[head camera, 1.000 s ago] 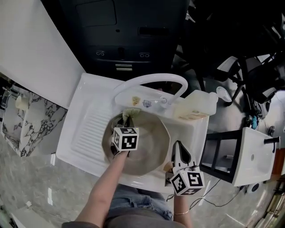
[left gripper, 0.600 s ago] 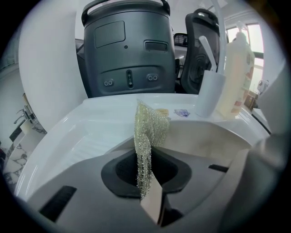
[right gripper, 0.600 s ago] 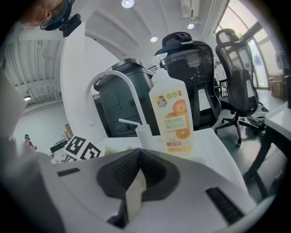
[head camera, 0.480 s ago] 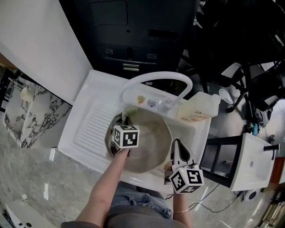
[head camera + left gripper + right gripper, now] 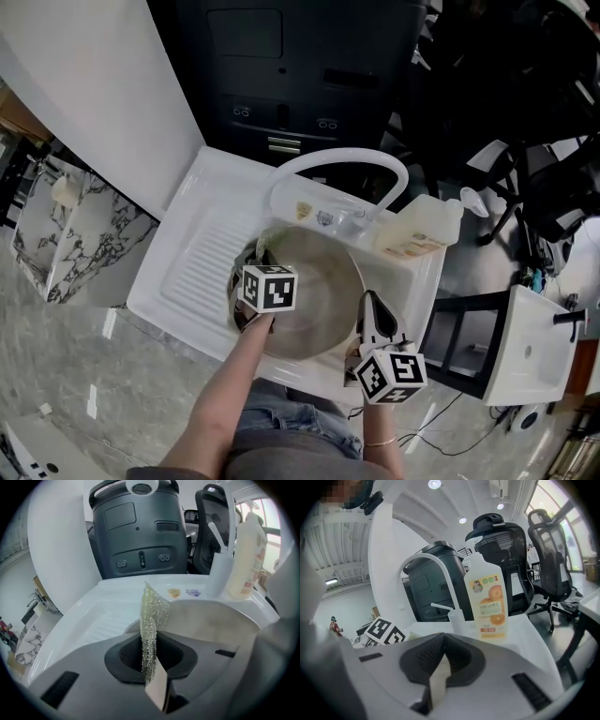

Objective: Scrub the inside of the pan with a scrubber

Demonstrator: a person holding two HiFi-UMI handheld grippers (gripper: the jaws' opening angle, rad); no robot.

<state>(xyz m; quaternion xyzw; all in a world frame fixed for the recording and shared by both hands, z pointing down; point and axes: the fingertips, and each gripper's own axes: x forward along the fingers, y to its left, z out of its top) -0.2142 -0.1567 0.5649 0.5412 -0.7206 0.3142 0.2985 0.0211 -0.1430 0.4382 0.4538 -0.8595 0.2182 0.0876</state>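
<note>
A round beige-grey pan [image 5: 314,300] sits tilted in the basin of the white sink [image 5: 187,272]. My left gripper [image 5: 262,258] reaches in at the pan's left side and is shut on a pale green mesh scrubber [image 5: 152,618], which stands up between its jaws. The pan's inner wall [image 5: 211,625] rises just right of the scrubber. At the pan's right edge my right gripper [image 5: 373,305] is shut, with a thin beige strip pinched between its jaws [image 5: 439,670]. The gripper's body hides the pan in the right gripper view.
A white arched faucet [image 5: 337,164] curves over the back of the basin. An orange-labelled soap bottle [image 5: 487,597] and a small pump dispenser [image 5: 456,618] stand at the sink's back right. The ribbed drainboard [image 5: 202,253] lies left. A dark machine [image 5: 281,56] stands behind.
The head view has drifted, so the sink sits slightly more to the right. Both grippers keep their places at the pan, the left one still holding the scrubber.
</note>
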